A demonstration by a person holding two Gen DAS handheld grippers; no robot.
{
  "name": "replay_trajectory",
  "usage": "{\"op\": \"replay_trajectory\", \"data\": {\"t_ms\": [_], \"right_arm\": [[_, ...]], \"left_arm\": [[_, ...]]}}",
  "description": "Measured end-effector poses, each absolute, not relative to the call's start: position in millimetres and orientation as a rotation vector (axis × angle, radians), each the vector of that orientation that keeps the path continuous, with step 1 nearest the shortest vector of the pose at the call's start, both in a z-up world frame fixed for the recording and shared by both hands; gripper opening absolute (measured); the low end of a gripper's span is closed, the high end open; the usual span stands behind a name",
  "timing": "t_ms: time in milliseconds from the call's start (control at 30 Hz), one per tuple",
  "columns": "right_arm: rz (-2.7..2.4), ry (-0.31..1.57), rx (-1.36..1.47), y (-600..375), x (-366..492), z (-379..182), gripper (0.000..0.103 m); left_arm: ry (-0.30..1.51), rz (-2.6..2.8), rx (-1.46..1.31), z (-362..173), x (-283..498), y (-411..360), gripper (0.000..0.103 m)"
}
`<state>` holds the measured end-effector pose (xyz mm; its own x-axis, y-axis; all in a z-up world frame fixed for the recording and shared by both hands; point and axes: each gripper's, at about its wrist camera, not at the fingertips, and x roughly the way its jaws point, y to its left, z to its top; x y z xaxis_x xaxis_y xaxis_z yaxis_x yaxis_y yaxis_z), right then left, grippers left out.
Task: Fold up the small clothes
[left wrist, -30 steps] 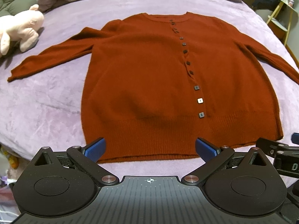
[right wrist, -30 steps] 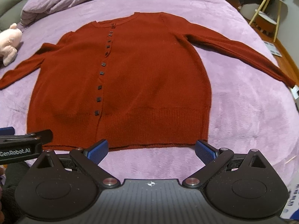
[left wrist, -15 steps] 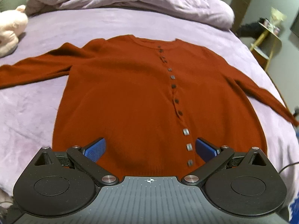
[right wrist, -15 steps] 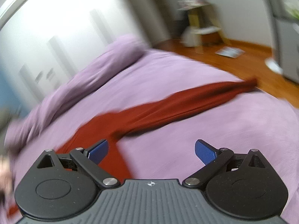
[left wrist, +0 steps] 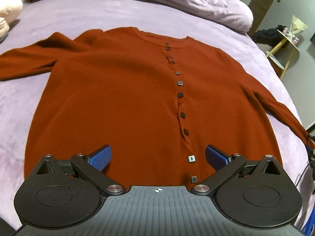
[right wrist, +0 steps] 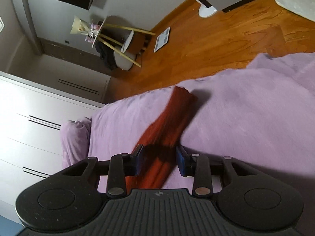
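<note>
On the purple bed (left wrist: 98,15) lies a rust cardigan (left wrist: 118,98), hem hidden behind the wide-open left gripper (left wrist: 158,155). The right gripper (right wrist: 159,160) has just been closing around its sleeve (right wrist: 173,118); contact unclear.

The left gripper (left wrist: 158,155) and right gripper (right wrist: 159,160) are being shown as matte black bodies, ribbed at the centre, with round discs, silver pivot screws, a small crosshair mark and blue, seemingly textured fingertips (left wrist: 99,157).
</note>
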<state>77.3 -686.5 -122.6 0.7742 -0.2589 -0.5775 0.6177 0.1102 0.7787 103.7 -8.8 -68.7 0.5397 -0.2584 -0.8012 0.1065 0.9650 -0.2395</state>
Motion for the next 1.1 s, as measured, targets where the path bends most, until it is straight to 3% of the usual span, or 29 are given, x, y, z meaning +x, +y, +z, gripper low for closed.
{"op": "replay_trajectory", "data": {"t_ms": [67,100,133,300,500,567,667,867,1033,1100], "right_arm": [[-0.655,0.334,1.285,-691,80,-122,0.023],[-0.654,0.339,1.273,-694,82,-119,0.012],[-0.656,0.362,1.246,-695,85,-114,0.008],[-0.604,0.428,0.838,-651,115,-44,0.006],[-0.017,0.392,0.46,-495,175,37,0.006],[0.161,0.425,0.425,-450,182,40,0.008],[0.295,0.558,0.45,-409,185,21,0.035],[0.197,0.767,0.637,-427,153,-42,0.036],[0.121,0.834,0.715,-439,129,-72,0.036],[0.111,0.837,0.737,-441,124,-79,0.036]], "left_arm": [[0.967,-0.213,-0.149,-68,106,-10,0.103],[0.963,-0.209,-0.139,-67,107,-11,0.103],[0.96,-0.205,-0.129,-66,109,-11,0.103],[0.928,-0.213,-0.147,-58,117,-4,0.103],[0.877,-0.279,-0.221,-41,139,-4,0.103],[0.863,-0.301,-0.254,-38,147,-5,0.102],[0.886,-0.363,-0.334,-44,163,-5,0.101],[1.011,-0.461,-0.478,-81,204,-14,0.088],[1.066,-0.457,-0.541,-106,230,-23,0.077],[1.086,-0.46,-0.55,-114,239,-25,0.062]]}}
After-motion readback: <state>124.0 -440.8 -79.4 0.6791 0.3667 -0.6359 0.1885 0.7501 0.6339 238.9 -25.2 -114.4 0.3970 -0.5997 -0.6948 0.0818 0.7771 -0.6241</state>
